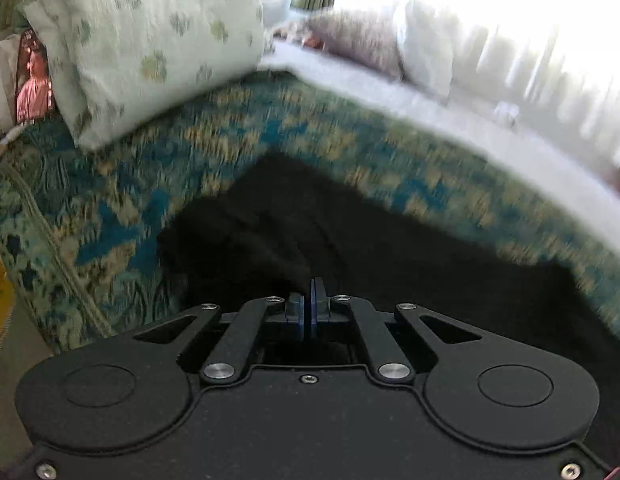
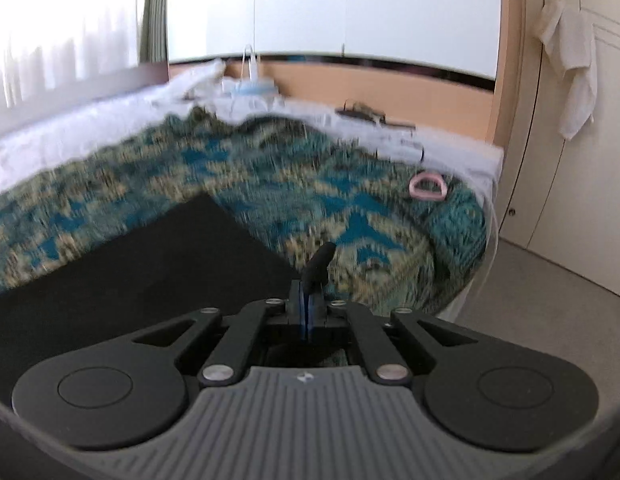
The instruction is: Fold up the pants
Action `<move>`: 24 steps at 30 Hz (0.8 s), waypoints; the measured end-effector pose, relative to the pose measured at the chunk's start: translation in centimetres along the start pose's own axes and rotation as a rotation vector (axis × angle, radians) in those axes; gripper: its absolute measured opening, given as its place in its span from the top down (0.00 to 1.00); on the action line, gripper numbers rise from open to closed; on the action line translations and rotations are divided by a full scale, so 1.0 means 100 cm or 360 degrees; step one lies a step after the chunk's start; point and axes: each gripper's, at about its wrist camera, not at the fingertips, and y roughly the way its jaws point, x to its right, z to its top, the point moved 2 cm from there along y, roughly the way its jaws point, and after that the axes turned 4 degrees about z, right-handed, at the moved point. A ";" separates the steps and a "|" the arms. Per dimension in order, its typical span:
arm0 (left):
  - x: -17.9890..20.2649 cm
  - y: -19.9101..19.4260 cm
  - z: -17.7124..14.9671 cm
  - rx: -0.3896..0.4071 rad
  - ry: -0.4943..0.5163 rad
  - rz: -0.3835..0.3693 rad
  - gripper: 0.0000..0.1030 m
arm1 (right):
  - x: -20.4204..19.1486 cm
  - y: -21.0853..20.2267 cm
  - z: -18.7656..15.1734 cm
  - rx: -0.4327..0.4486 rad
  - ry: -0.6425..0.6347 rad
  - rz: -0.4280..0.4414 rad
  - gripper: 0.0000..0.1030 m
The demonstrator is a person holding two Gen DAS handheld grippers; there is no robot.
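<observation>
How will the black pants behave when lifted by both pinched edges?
Likely floppy: the black pants bunch at the left hand-held gripper. Probably light: a thin tuft stands above the right hand-held gripper. Expect sagging between the two.

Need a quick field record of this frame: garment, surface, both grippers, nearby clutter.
garment: black pants, spread on the bed
surface: teal and tan patterned bedspread
left gripper: shut, pinching pants fabric
right gripper: shut on a pants edge, black fabric poking up between the fingers
clutter: floral pillow at the head; pink ring near the bed corner
image quality: motion blur in both views
</observation>
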 end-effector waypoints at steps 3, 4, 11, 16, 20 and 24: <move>0.006 0.012 -0.015 -0.0021 0.0085 0.0047 0.94 | -0.002 0.008 -0.009 -0.0010 -0.0053 -0.0022 0.97; 0.010 0.010 -0.016 0.0000 0.0117 0.0059 0.93 | -0.005 0.007 -0.010 -0.0002 -0.0086 -0.0034 0.97; 0.006 -0.007 -0.011 0.0004 0.0125 0.0040 0.72 | 0.010 0.008 -0.006 0.0002 0.0036 0.0030 0.93; 0.007 -0.022 -0.008 0.0073 0.0167 0.0058 0.59 | 0.029 0.010 -0.007 0.0012 0.0223 0.0162 0.92; 0.011 -0.031 -0.005 0.0115 0.0153 0.0062 0.54 | 0.042 0.009 -0.009 0.0023 0.0335 0.0215 0.54; 0.022 -0.041 0.000 0.0180 0.0164 0.0063 0.47 | 0.047 -0.002 -0.008 0.0085 0.0318 0.0020 0.25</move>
